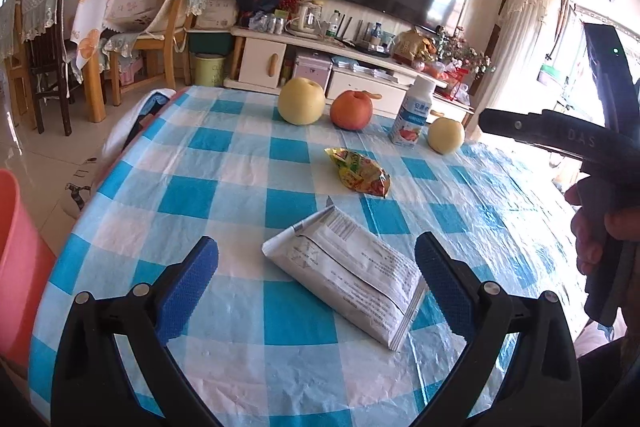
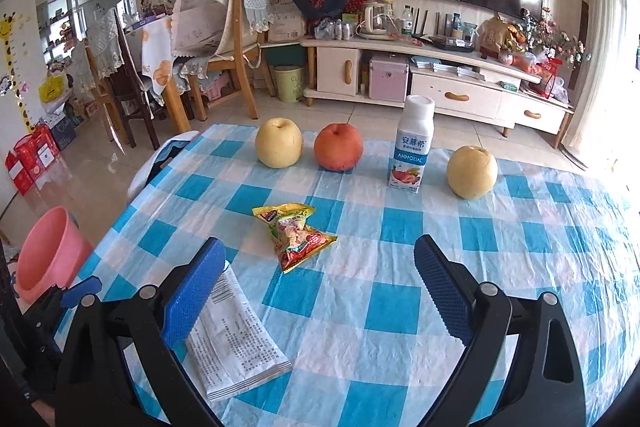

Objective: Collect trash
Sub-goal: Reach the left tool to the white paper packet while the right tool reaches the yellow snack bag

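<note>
A white printed wrapper [image 1: 352,273] lies flat on the blue checked tablecloth [image 1: 240,187], between the open jaws of my left gripper [image 1: 318,281], which hovers just above it and holds nothing. The wrapper also shows in the right wrist view [image 2: 236,339], partly behind the left finger. A crumpled yellow and red snack wrapper [image 1: 360,171] lies farther on; in the right wrist view the snack wrapper [image 2: 296,233] lies ahead of my open, empty right gripper [image 2: 320,283]. A pink bin [image 2: 50,253] stands off the table's left edge, also seen in the left wrist view [image 1: 16,267].
At the far edge stand a yellow pear [image 2: 279,143], a red apple [image 2: 338,146], a white yogurt bottle [image 2: 413,146] and a second pear [image 2: 472,171]. The right gripper's body [image 1: 560,135] shows at the right of the left wrist view. Chairs and a TV cabinet lie beyond.
</note>
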`<state>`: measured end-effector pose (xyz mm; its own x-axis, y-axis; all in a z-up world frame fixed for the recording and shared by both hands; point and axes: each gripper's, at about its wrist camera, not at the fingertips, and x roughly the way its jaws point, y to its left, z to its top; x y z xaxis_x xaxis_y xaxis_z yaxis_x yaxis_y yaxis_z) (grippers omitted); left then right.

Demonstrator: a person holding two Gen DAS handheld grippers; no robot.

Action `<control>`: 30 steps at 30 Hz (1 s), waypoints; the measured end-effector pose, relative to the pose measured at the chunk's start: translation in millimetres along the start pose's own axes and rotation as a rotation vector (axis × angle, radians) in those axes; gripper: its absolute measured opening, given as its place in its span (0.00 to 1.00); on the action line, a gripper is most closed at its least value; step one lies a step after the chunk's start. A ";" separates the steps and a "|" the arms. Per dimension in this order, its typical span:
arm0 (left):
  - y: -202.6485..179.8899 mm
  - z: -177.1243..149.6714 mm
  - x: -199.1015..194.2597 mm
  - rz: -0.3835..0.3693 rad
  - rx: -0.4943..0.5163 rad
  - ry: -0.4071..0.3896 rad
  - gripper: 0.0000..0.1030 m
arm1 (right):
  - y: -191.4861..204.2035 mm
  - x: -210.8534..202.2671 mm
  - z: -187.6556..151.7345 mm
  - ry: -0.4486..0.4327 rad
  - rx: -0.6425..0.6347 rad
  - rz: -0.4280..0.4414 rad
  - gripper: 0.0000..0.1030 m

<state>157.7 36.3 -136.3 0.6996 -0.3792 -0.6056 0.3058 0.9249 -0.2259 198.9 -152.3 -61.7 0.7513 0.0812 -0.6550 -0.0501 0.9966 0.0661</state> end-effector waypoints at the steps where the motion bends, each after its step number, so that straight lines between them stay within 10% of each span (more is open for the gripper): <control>1: -1.4 -1.2 4.2 -0.017 -0.011 0.023 0.96 | -0.3 5.1 0.7 0.008 -0.009 -0.006 0.92; 16: -56.1 -20.9 67.8 0.036 -0.139 0.175 0.96 | -18.5 72.5 2.2 0.130 0.023 -0.042 0.92; 30: -53.0 -3.0 113.0 0.310 -0.072 0.229 0.96 | -26.9 108.8 2.3 0.194 0.074 -0.019 0.92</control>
<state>218.5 -55.5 -195.1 0.5867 -0.0736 -0.8064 0.0512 0.9972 -0.0538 283.5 -170.3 -133.0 0.6107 0.0712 -0.7887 0.0164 0.9946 0.1024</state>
